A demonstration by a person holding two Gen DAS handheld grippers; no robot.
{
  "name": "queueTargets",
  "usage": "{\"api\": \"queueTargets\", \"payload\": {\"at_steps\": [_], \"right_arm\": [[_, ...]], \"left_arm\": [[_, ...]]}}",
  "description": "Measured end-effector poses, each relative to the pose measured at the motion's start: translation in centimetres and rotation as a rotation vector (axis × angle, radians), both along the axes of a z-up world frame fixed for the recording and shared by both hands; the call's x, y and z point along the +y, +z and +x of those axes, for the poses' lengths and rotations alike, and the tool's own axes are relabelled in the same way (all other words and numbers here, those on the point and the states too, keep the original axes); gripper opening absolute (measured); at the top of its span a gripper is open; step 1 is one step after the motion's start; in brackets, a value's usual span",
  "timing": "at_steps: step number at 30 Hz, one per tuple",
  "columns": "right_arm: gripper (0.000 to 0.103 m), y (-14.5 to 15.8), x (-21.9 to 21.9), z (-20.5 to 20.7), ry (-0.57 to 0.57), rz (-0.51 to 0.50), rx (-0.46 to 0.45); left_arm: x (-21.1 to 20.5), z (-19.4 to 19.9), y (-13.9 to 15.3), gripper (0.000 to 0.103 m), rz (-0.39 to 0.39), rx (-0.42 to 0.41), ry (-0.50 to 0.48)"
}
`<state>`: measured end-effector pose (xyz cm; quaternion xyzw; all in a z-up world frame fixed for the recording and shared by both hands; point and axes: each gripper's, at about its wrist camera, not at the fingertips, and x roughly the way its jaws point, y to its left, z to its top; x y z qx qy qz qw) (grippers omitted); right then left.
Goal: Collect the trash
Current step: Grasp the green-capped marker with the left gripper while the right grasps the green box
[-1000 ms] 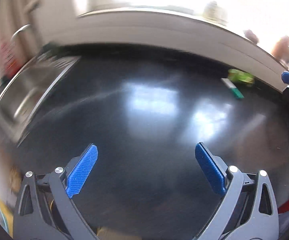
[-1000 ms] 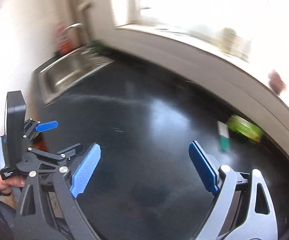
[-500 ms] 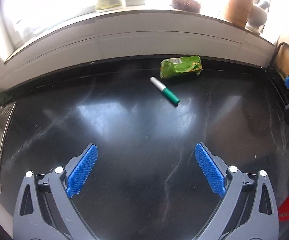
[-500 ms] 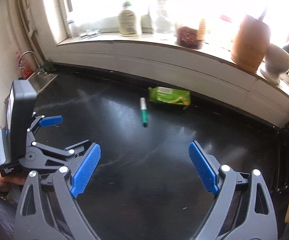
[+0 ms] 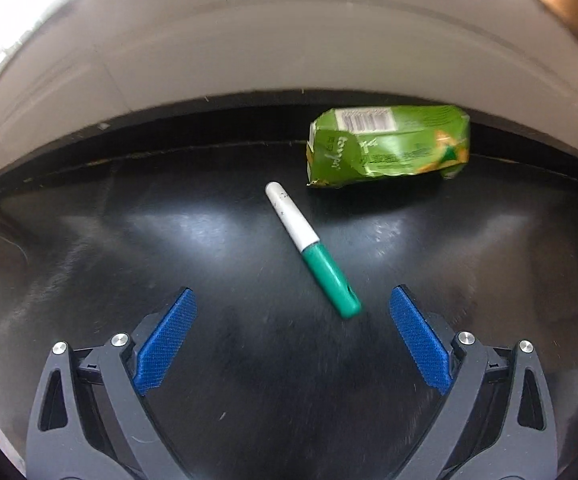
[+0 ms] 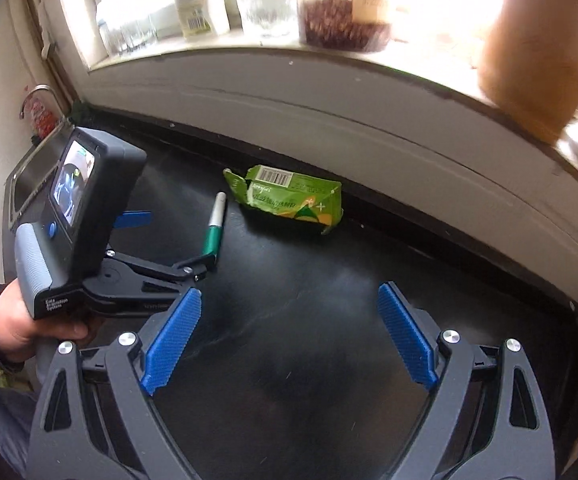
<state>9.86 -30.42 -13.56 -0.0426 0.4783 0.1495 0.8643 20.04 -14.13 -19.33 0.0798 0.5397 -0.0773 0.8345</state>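
Crumpled green foil wrapper (image 5: 389,146) with a barcode lies at the glossy black countertop's (image 5: 249,360) back edge, below a white windowsill; a green-capped white marker (image 5: 312,249) lies just beside it. Left gripper (image 5: 291,340) and right gripper (image 6: 289,338) both gape empty.

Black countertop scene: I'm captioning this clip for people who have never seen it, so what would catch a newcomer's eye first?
The crumpled green wrapper stands out most, lying on the black countertop against the back wall. Just in front of it lies a white marker with a green cap, its cap end nearest the open left gripper. The right gripper is also open, hovering farther back.
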Motion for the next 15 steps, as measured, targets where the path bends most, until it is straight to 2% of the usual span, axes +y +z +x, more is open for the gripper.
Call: {"api": "queueTargets", "payload": {"at_steps": [4, 7, 12, 15], "right_arm": [[0.087, -2.5, -0.1, 4.0, 0.066, 0.009, 0.024], [0.087, -4.8, 0.1, 7.1, 0.092, 0.022, 0.058], [0.087, -6.8, 0.8, 9.6, 0.122, 0.038, 0.075], [0.087, -6.9, 1.4, 9.7, 0.162, 0.062, 0.084]], "left_arm": [[-0.3, 1.6, -1.9, 0.095, 0.011, 0.021, 0.013], [0.4, 2.2, -2.1, 0.095, -0.005, 0.008, 0.021], [3.0, 2.5, -2.5, 0.095, -0.025, 0.017, 0.052], [4.6, 2.2, -2.6, 0.095, -0.021, 0.005, 0.051]]}}
